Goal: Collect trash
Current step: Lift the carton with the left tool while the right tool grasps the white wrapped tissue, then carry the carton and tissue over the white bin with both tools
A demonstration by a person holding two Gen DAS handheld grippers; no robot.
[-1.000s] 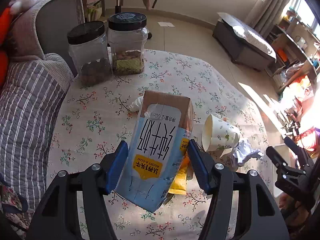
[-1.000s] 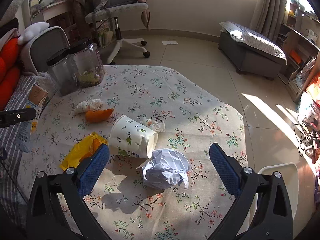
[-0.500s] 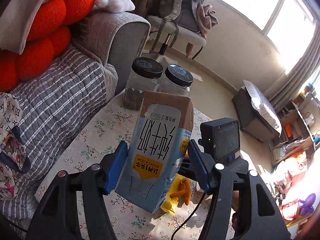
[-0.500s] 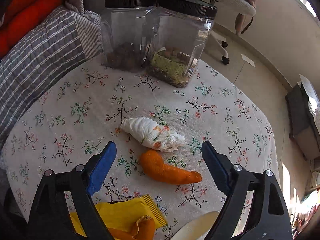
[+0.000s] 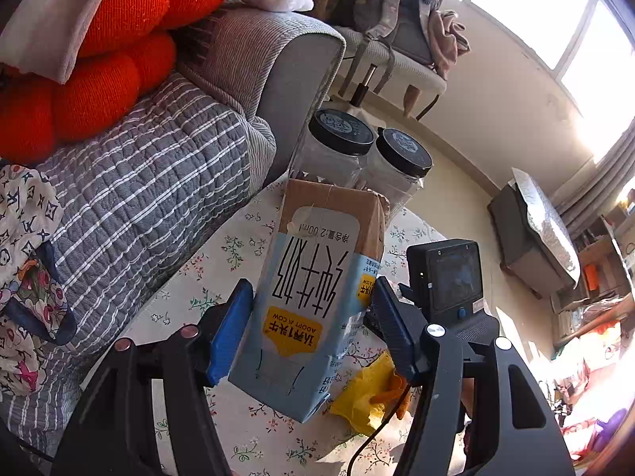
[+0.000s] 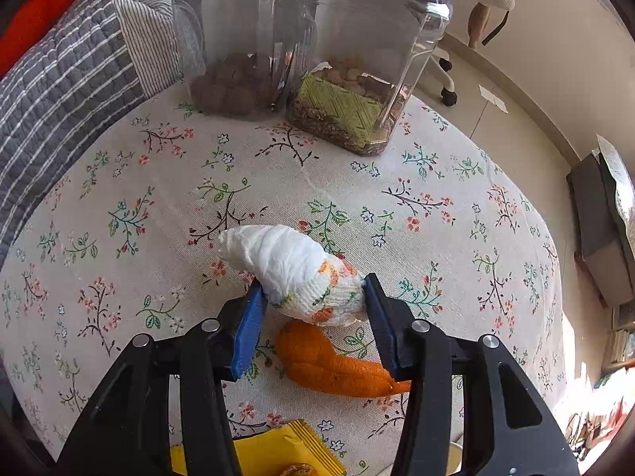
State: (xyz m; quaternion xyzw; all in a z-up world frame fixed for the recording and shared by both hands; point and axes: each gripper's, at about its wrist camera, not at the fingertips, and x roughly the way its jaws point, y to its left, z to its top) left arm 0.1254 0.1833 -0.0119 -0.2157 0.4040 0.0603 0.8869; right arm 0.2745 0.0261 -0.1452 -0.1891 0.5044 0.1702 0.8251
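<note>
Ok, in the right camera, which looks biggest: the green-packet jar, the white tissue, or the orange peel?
1. Jar, clearly biggest.
2. Tissue, held in the right gripper.
3. Orange peel.
The tissue and peel look close in size, and the fingers hide part of the peel, so that's unsure.

A floral-clothed table [image 6: 456, 182] carries two lidded jars [image 6: 353, 63], a crumpled tissue [image 6: 293, 269], an orange peel [image 6: 333, 365] and what seems a yellow wrapper [image 6: 274, 452] at its near edge.
</note>
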